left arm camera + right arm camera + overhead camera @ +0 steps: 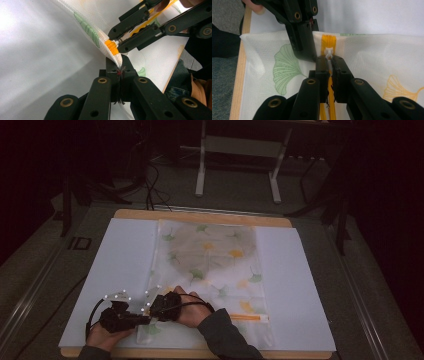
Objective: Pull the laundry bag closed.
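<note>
A dim room was seen, with light falling mainly on the pale wooden surface [200,215], which was covered by a large white sheet [115,270]. Grey carpeted floor [40,265] lay around it. Beyond it, a white metal-legged frame [201,165] stood, and black cables [152,185] were trailed across the floor.

- Mesh bag [210,265]: fine woven cloth, translucent, matt, printed leaves.
- Zipper [328,43]: orange tape, white plastic pull.
- Left gripper [120,67], right gripper [329,60]: black matt plastic, brass-coloured rivets.
- Sheet [120,265]: white, smooth, matt.
- Table [200,215]: pale wood edge.
</note>
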